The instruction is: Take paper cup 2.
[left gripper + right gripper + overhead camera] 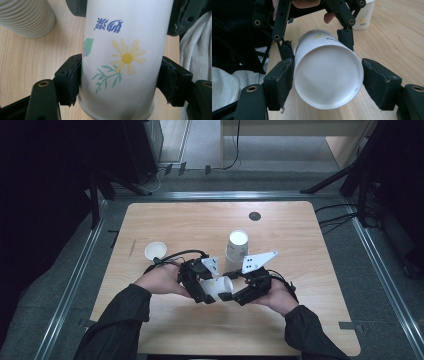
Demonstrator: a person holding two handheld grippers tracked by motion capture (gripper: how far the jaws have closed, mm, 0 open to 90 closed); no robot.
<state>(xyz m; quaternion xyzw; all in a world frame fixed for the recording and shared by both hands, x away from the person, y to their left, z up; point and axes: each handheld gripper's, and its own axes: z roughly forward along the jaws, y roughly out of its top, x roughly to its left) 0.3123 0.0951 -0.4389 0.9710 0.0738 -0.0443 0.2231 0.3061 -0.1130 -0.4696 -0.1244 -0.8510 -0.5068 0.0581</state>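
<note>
Person: two dark sleeves enter the high view at 6 o'clock, each hand holding a gripper over the near middle of the table (pixel 165 325)
Paper cup: white cup (pixel 220 286) with a yellow flower print, lying on its side in the air between the two grippers, base toward the right gripper
Left gripper: the left gripper (pixel 199 287) sits at 9 o'clock of the cup, its pads pressed on both sides of the cup near the rim, gripping it
Right gripper: the right gripper (pixel 235 291) sits at 3 o'clock of the cup, jaws spread either side of the cup's base; left pad touching or nearly so, a gap at the right pad
Cup stack: upside-down stack of cups (pixel 236 248), standing at 12 o'clock just beyond the grippers
Single cup: upright white cup (pixel 155 251), at 10 o'clock from the left hand, near it
Table hole: dark round spot (pixel 255 216) at 12 o'clock near the far edge
</note>
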